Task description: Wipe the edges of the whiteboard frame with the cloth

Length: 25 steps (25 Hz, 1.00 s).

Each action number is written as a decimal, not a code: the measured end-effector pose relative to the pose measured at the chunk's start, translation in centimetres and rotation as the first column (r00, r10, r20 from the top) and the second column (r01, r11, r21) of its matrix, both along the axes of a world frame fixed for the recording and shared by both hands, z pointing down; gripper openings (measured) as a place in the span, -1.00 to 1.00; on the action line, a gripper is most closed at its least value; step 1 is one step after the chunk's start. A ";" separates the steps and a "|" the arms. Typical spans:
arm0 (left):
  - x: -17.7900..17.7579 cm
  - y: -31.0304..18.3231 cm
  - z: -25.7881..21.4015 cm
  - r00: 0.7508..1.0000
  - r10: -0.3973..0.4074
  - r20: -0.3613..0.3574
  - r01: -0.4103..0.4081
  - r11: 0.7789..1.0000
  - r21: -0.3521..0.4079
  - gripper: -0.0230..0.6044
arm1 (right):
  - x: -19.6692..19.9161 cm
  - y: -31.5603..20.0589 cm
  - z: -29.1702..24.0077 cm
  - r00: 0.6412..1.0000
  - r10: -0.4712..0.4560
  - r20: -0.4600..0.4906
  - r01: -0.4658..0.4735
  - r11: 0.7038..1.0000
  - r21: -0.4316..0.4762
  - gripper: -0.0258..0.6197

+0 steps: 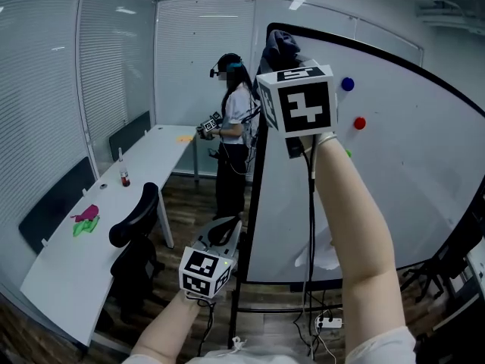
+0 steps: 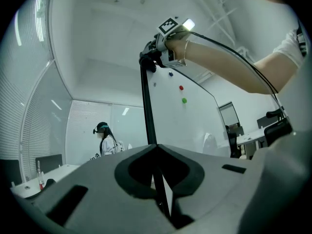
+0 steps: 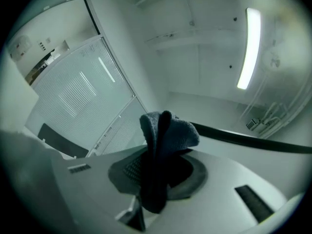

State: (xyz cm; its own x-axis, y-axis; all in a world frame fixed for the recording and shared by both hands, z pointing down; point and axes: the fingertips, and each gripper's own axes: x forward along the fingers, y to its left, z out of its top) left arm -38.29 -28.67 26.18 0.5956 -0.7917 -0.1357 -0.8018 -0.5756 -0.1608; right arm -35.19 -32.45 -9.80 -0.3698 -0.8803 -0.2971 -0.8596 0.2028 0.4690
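right tongs [image 3: 156, 155] clamped on folded blue-grey terry cloth [image 3: 168, 130] at top corner of black metal whiteboard frame [image 1: 254, 203] | left tongs [image 2: 155, 147] closed round its upright, seemingly bracing | advice: press flat, drag slowly along edge

No words, numbers or brands are showing legibly; the two white plastic cubes [image 1: 297, 103] [image 1: 204, 270] are carrying only black square patterns.

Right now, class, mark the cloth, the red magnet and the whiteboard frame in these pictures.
cloth [image 3: 168, 130]: right gripper view, its bunched upper fold.
red magnet [image 1: 359, 123]: head view, its centre.
whiteboard frame [image 2: 147, 116]: left gripper view, the black upright edge.
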 end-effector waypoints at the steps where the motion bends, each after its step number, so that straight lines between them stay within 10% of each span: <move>1: 0.0 -0.1 -0.2 1.000 -0.003 0.008 0.003 1.000 0.004 -0.87 | -0.1 0.0 -0.7 1.000 0.001 0.003 -0.001 1.000 0.011 -0.71; 25: 5.2 1.2 0.7 0.997 0.061 0.038 -0.060 0.998 -0.027 -0.87 | 5.6 0.6 -5.8 0.998 0.052 0.031 -0.054 0.996 0.075 -0.71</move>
